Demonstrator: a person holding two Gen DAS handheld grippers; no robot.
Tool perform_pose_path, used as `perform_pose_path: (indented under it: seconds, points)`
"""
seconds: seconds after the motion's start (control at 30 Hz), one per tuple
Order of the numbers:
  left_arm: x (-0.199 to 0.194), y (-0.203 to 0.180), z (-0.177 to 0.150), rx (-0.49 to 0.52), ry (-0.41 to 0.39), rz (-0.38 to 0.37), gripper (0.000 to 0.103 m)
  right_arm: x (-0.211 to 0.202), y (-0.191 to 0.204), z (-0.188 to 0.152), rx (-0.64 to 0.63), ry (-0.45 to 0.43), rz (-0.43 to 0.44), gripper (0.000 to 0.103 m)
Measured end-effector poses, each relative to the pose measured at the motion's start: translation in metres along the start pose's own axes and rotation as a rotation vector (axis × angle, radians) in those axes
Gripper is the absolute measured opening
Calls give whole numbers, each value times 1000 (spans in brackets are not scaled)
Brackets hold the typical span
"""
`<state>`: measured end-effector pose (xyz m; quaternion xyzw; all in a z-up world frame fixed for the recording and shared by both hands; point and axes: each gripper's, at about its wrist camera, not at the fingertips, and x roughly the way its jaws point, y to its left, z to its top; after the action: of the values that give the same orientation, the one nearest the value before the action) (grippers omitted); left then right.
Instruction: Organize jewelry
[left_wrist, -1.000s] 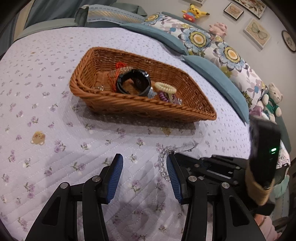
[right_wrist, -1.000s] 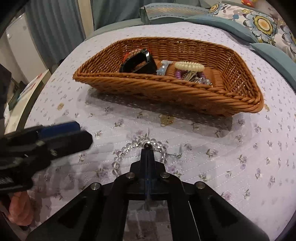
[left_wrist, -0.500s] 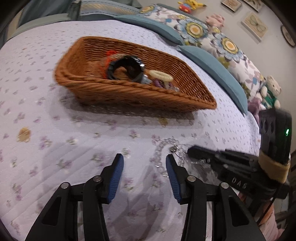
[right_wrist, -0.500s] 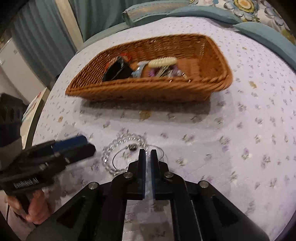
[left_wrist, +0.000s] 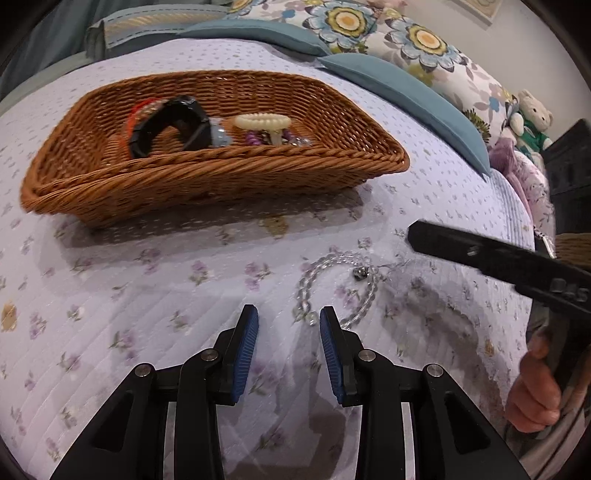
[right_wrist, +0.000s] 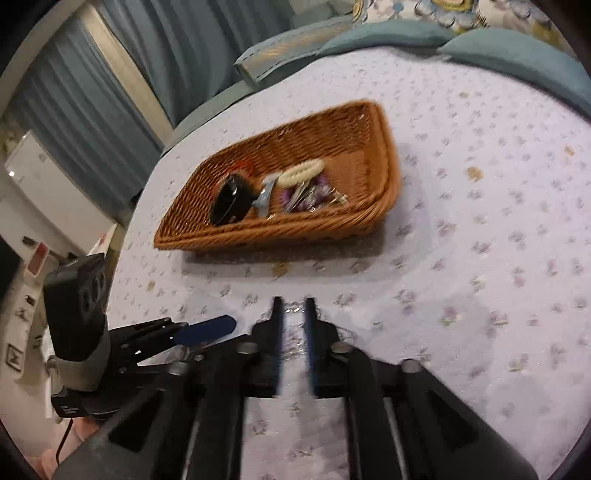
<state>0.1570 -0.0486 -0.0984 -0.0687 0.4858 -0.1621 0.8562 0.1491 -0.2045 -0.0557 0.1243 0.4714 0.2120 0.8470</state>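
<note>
1. Clear bead bracelet (left_wrist: 334, 288) lies on the floral quilt (left_wrist: 129, 295), in front of the wicker basket (left_wrist: 207, 181) (other jewelry already inside).
2. Left gripper (left_wrist: 289, 319): jaws closing, nothing gripped; bracelet just beyond the tips.
3. Right gripper (right_wrist: 294, 308): jaws opening, empty; view blurred.

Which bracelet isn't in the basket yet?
The clear bead bracelet. It lies on the bedspread; the black one sits in the basket.
</note>
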Motion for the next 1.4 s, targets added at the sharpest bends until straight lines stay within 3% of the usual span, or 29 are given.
perform_pose_path:
  seconds: [0.03,0.17,0.23,0.37,0.53,0.7,0.8,0.87,1.1,1.23,1.4]
  points:
    - [2,-2,2,5,2,-3,35,-1,1,-1,-2,-4,-23,41]
    - [11,-9,7,24,11,1,34,-8,-5,-1,8,3,-47,41]
    - [17,-15,10,50,17,23,9,-6,-7,-1,8,16,-57,41]
    - [16,-21,10,78,-4,34,8,3,-12,-4,28,51,-46,41]
    - [-24,-17,3,47,-142,-45,8,-4,-19,-2,47,35,-8,41]
    - [-61,-7,-10,2,-195,-49,8,-1,-17,-4,39,52,9,41]
    - [-72,13,-17,-76,-175,-91,8,12,-4,-8,-2,95,25,41]
    - [-74,25,-24,-125,-139,-59,8,20,7,-12,-40,116,43,41]
    - [-63,55,-41,-238,-51,9,8,59,53,-11,-209,146,-36,41]
    - [-54,53,-44,-220,-13,28,8,75,57,-18,-256,192,-43,41]
    - [-50,49,-43,-211,-16,30,8,82,66,-16,-327,183,-58,41]
